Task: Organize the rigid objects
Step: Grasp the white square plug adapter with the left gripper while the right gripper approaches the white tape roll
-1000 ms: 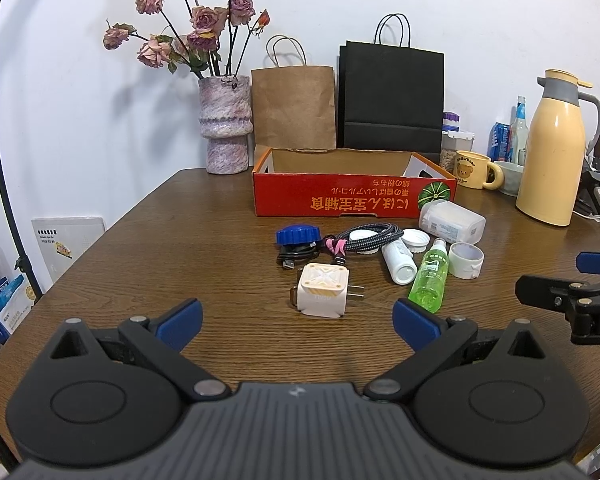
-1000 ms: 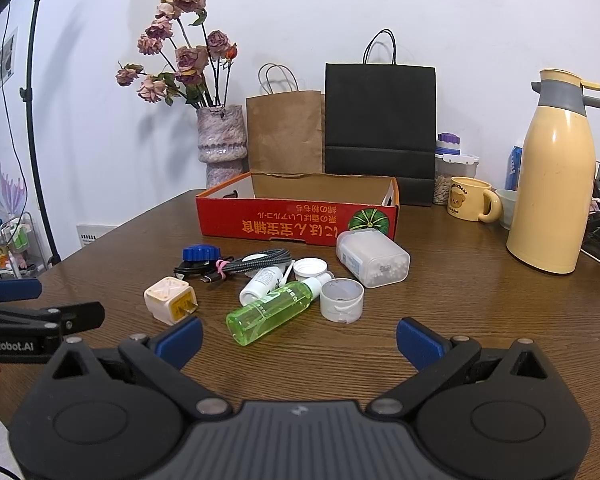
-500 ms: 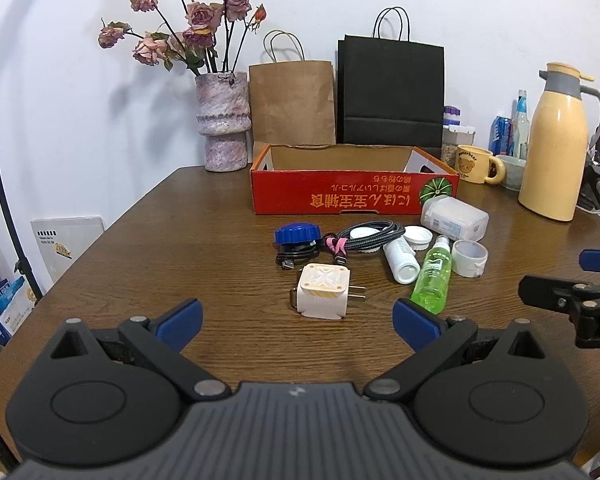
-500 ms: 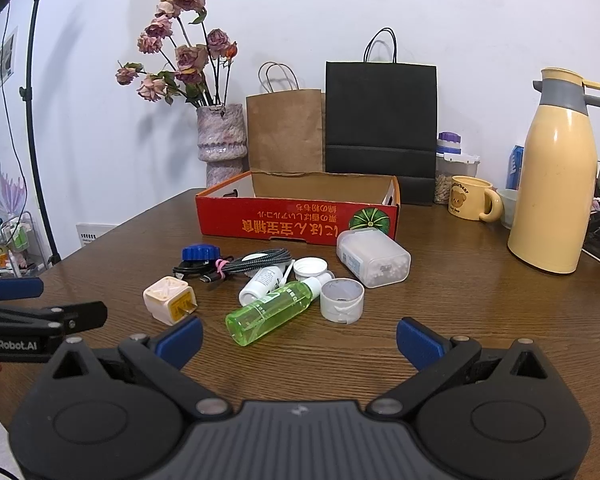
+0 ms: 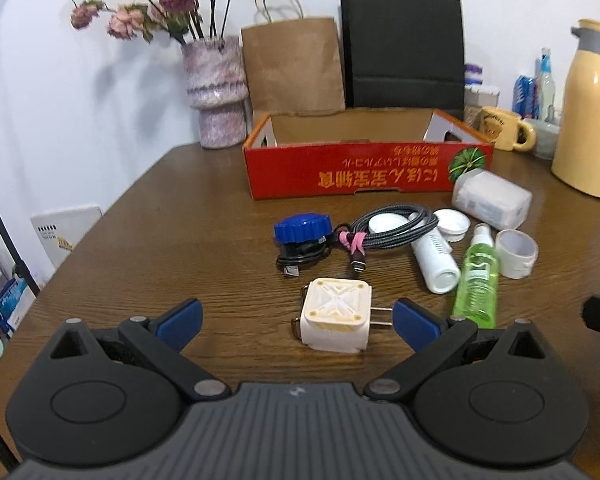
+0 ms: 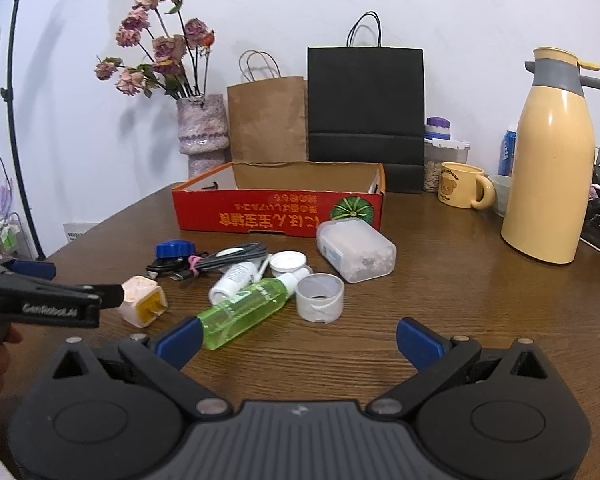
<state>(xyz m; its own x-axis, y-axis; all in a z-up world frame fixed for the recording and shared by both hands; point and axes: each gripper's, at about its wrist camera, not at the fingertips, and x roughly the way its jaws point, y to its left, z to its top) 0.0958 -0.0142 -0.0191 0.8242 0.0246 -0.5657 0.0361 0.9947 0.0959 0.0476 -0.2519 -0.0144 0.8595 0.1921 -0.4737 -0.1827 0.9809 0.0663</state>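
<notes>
A cream plug adapter (image 5: 335, 324) lies on the wooden table between the fingertips of my open left gripper (image 5: 296, 322), touching neither pad. Beyond it lie a blue knob on a black cable (image 5: 303, 229), a bundled grey cable (image 5: 392, 228), a white bottle (image 5: 436, 265), a green spray bottle (image 5: 476, 280), a white cap ring (image 5: 516, 253) and a clear plastic box (image 5: 491, 199). The red cardboard box (image 5: 364, 176) stands open behind them. My right gripper (image 6: 298, 340) is open, its left pad beside the green spray bottle (image 6: 246, 308). The left gripper (image 6: 52, 300) shows from the side by the adapter (image 6: 143, 301).
A vase of dried roses (image 5: 216, 92), a brown paper bag (image 5: 294, 66) and a black bag (image 5: 402, 46) stand behind the box. A yellow thermos (image 6: 548, 160), a yellow mug (image 6: 460, 190) and jars crowd the right. Bare wood lies at the left and front.
My left gripper has moved forward and down, so the plug adapter now sits between its fingertips. The right gripper has edged closer to the green bottle.
</notes>
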